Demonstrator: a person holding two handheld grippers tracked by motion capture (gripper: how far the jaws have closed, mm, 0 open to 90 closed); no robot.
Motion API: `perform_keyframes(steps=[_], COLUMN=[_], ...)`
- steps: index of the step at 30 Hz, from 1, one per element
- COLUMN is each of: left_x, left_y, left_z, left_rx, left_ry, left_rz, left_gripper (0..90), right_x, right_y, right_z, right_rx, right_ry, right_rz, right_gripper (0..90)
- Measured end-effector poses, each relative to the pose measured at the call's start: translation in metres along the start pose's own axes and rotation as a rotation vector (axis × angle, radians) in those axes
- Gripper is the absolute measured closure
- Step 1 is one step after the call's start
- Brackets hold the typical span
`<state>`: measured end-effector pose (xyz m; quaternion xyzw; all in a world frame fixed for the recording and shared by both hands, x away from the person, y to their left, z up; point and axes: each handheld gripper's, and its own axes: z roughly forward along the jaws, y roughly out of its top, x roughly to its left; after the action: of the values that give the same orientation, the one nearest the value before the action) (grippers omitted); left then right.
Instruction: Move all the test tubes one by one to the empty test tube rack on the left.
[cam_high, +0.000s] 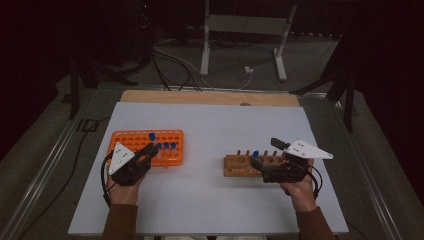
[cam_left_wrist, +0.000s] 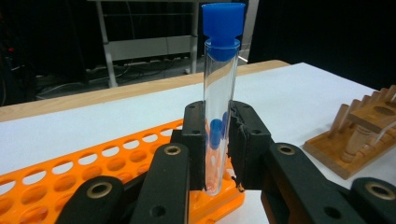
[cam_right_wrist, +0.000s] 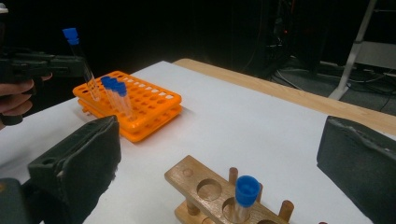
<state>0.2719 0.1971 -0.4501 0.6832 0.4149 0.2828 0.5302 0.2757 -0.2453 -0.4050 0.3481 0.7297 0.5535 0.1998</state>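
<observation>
On the white table top (cam_high: 210, 200), toward its left side, sits an orange tube rack (cam_high: 131, 137) pierced with rows of round holes; the left gripper (cam_high: 151, 148) reaches over the rack's near right part, and its two black jaws are clamped on a clear test tube (cam_left_wrist: 219, 116) with a blue cap; the tube stands upright between the pads, gripped around its lower half, its cap well above the jaws and its bottom end at the rack's near corner, though whether it sits in a hole or is lifted just clear cannot be told; three more blue-capped tubes (cam_right_wrist: 116, 93) stand close together in the rack just beside the held one; over on the right side of the table rests a wooden tube stand (cam_high: 240, 165) with round holes along its top and short pegs behind them, and one blue-capped tube (cam_right_wrist: 245, 196) stands upright in one of those holes; the right gripper (cam_high: 267, 154) is held level at the stand's right end, its jaws wide apart with nothing between them, one pad to each side of the stand in the right gripper view; the two racks lie well apart; beyond the white top a strip of bare wooden board (cam_high: 210, 97) shows along the far edge.
</observation>
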Motion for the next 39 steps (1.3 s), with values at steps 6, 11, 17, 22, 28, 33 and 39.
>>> perform_keyframes(steps=[6,11,17,22,28,33,39], left_x=[0.001,0.003,0.008,0.013,0.016,0.019,0.021], left_y=[-0.004,-0.006,-0.011,-0.017,-0.021,-0.026,-0.031], left_z=[0.003,0.005,0.008,0.014,0.020,0.023,0.025], left_rx=[0.013,0.027,0.034,0.043,0.055,0.072,0.088], left_ry=[0.022,0.057,0.081,0.094,0.101,0.100,0.095], left_rz=[0.013,0.018,0.010,0.008,0.004,-0.008,-0.023], left_gripper=[78.5,78.5,78.5,78.5,78.4,78.5,78.4], right_x=[0.000,0.000,0.000,0.001,0.000,0.001,0.001], right_y=[0.000,0.000,0.000,0.000,0.000,0.000,-0.001], right_z=[0.000,0.000,0.001,0.001,0.001,0.001,0.001], right_rx=[0.000,0.000,0.001,0.001,-0.001,0.002,0.003], right_ry=[0.002,0.003,0.007,0.010,0.009,0.012,0.015], right_rz=[0.000,0.002,0.000,-0.001,0.001,-0.002,-0.002], right_gripper=[0.1,0.1,0.1,0.1,0.0,0.1,0.1])
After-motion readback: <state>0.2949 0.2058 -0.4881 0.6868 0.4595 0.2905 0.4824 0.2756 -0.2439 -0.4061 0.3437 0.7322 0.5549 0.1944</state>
